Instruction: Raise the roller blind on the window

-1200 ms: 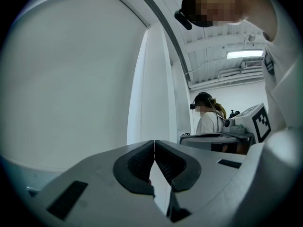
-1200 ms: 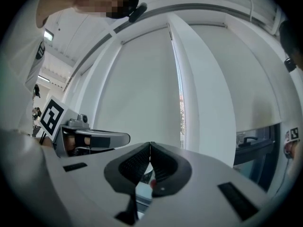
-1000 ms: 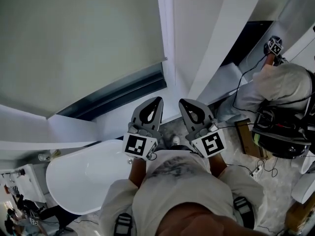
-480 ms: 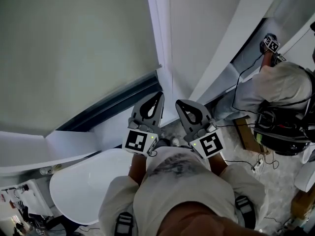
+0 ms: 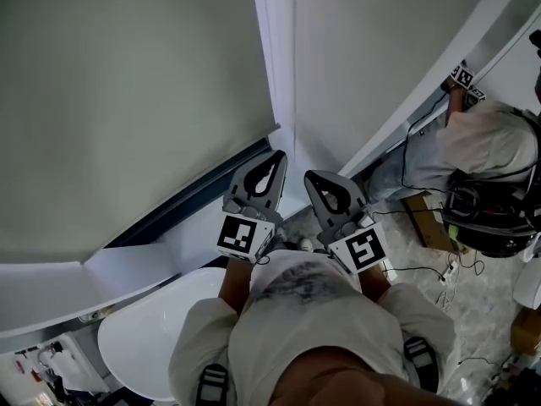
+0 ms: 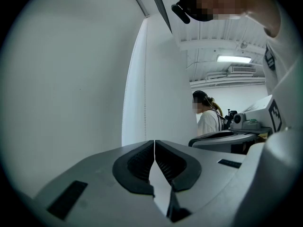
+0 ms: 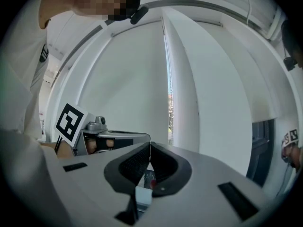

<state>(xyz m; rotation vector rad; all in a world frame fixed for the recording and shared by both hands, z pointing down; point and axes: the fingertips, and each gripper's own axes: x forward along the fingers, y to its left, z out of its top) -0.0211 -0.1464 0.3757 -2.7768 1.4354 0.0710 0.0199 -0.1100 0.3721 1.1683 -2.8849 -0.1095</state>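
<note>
The grey-green roller blind [image 5: 127,100] fills the upper left of the head view. Its bottom edge slants down to the left over a strip of dark window glass [image 5: 190,194]. A thin bead chain [image 6: 145,98] hangs along the blind's right edge, by the white frame post [image 5: 272,49]. My left gripper [image 5: 275,156] is shut and empty, its tips just below the blind's lower right corner. My right gripper [image 5: 313,178] is beside it, also shut and empty. In the right gripper view the shut right gripper [image 7: 150,146] points at the narrow gap [image 7: 169,103] between two blinds.
A second blind [image 5: 380,41] hangs to the right of the post. A white oval tub [image 5: 144,345] sits below left, under the sill [image 5: 51,290]. Another person [image 5: 490,142] works at the right, with cables and a cardboard box [image 5: 427,222] on the floor.
Both grippers have drifted slightly up toward the blind's lower right corner. The head view has shifted, so the blind's bottom edge shows lower. Both grippers stay shut.
</note>
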